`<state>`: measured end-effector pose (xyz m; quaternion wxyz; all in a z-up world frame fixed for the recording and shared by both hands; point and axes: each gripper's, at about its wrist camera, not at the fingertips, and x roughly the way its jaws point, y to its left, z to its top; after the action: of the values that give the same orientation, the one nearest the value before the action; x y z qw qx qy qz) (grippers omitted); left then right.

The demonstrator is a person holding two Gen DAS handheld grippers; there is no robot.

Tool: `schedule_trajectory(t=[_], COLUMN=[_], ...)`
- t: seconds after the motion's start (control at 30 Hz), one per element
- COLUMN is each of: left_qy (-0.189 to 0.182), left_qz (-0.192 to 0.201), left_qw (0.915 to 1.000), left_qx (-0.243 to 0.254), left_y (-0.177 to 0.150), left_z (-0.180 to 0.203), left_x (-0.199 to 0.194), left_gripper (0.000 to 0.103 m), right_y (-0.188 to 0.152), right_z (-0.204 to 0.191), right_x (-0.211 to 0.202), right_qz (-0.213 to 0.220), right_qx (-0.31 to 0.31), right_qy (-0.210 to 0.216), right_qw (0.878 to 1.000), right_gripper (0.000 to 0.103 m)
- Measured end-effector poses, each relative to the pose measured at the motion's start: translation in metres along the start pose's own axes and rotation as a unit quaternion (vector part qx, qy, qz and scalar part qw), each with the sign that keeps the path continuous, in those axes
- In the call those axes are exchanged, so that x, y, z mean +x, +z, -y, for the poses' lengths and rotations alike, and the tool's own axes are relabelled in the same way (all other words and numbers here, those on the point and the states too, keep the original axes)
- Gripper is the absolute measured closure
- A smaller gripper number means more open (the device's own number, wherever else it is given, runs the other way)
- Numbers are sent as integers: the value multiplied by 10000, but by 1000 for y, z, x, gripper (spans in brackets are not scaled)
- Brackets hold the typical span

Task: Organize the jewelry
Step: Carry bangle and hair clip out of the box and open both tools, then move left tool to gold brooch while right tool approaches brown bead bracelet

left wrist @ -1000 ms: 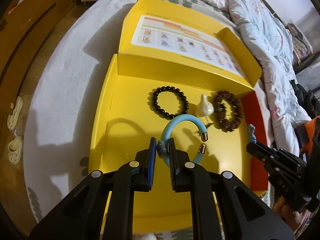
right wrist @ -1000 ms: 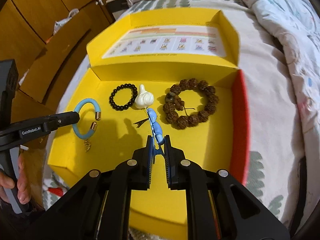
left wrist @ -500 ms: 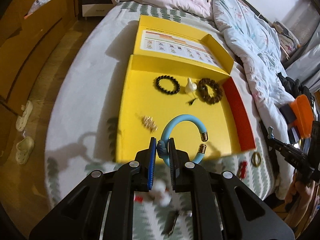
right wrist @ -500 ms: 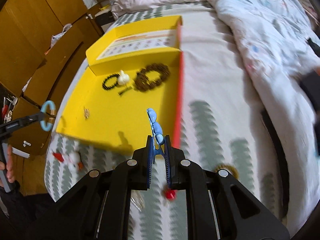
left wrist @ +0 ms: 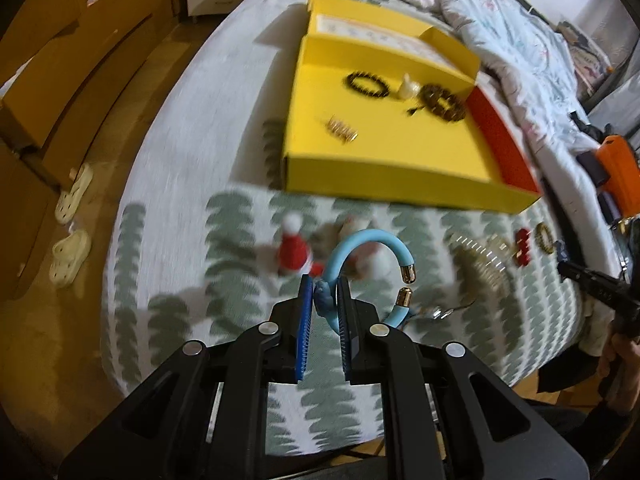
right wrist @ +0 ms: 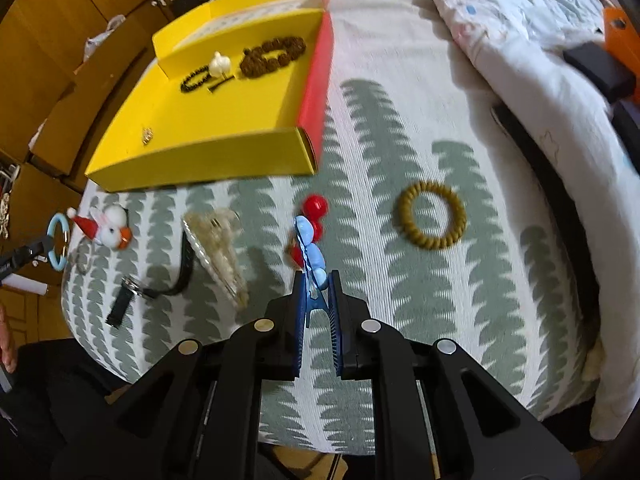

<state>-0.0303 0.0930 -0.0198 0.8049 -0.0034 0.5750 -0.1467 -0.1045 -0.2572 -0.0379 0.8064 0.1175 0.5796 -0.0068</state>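
Both grippers hang above the near edge of the bed (right wrist: 400, 128), each reaching forward toward twelve o'clock in its own view. The left gripper (left wrist: 323, 300) is clamped on a blue bangle (left wrist: 362, 246), pinching it at the knotted part; the open ring rises from the pads and curls round to one o'clock, its two gold caps facing each other across a gap at about two o'clock. Beneath it, blurred, lie a Santa-hat charm (left wrist: 294, 254) at eleven o'clock and a pale, glittery piece (left wrist: 486, 264) off at three o'clock. The yellow box (left wrist: 384, 182) sits open farther up at twelve to one o'clock, apart from the gripper, holding a black bead bracelet (left wrist: 366, 84), a white pendant (left wrist: 409, 88), a brown bead bracelet (left wrist: 444, 104) and a small gold piece (left wrist: 342, 130). The right gripper (right wrist: 316, 292) is closed on a blue clip (right wrist: 310, 250) that stands up from the pads and leans slightly toward eleven o'clock. Just beyond the clip lies a red bead piece (right wrist: 314, 206); a mustard ring (right wrist: 433, 216) rests on the cover at one o'clock, well apart. A clear hair claw (right wrist: 216, 248) and a black strap (right wrist: 152, 290) lie at ten o'clock, with a snowman charm (right wrist: 110, 226) farther left. From this side the box is at eleven o'clock, its red wall (right wrist: 318, 92) nearest.
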Motion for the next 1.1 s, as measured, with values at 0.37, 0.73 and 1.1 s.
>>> schedule_trajectory(t=[0.37,0.73,1.1], left_qy=[522,718,681], left_qz=[-462,-659,-664], left_qw=[9975,9952,9954], left_qx=[-116,-84,-68], left_y=[-17,-19,-20], left_z=[-13,-10,-4], left_x=[39,59,55], left_gripper=[91,90,74], right_y=[-5,-3,-1], right_z=[7,5,3], right_x=[26,36,19], right_qz=[-303,-398,-158], right_qx=[87,-37,-25], right_qy=[-304,-547,-648], right_qw=[9990,9977,9978], right_gripper=[91,87,82])
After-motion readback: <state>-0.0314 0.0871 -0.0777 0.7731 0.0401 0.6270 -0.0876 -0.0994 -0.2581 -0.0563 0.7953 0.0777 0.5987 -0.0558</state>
